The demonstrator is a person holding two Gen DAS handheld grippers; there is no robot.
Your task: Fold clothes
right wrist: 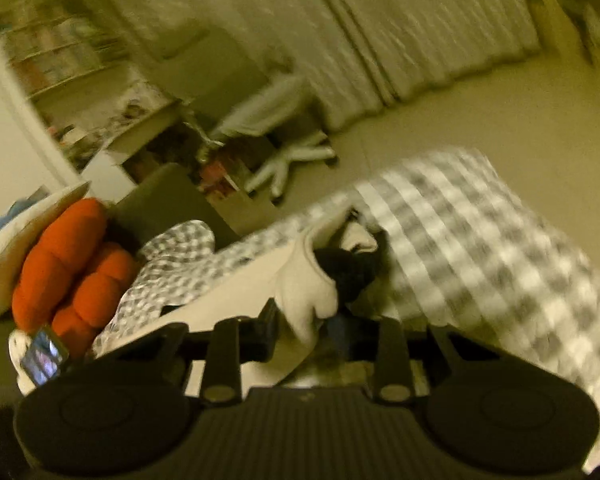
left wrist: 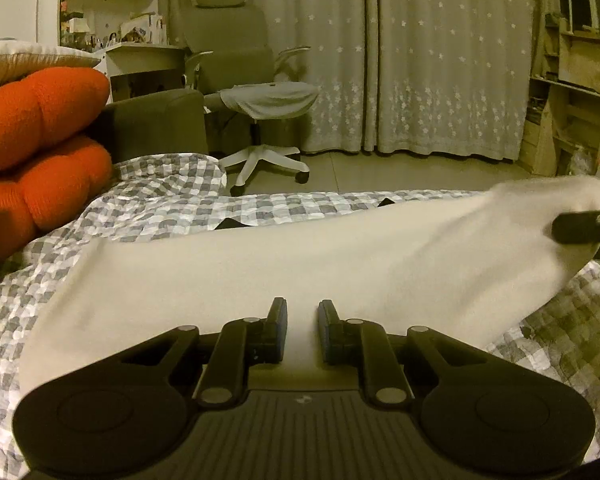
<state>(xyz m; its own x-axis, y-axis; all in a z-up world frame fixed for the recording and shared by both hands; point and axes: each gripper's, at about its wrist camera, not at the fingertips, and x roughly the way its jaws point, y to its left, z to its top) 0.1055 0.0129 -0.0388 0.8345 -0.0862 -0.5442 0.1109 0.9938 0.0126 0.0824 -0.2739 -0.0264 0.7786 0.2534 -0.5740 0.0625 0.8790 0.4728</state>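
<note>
Cream cloth (left wrist: 260, 264) lies stretched across the checked bedspread (left wrist: 172, 196), and we see it from both wrists. Our left claw (left wrist: 302, 320) sits over its near edge, pads (left wrist: 279, 316) narrowly parted with cloth showing between them; whether they pinch it, we cannot tell. Our right claw (right wrist: 304, 320) holds a bunched fold of the same cloth, lifted off the bed. Orange cushions (left wrist: 40, 120) are stacked to the left, and an office chair (left wrist: 240, 80) stands before the starred curtain (left wrist: 440, 60).
</note>
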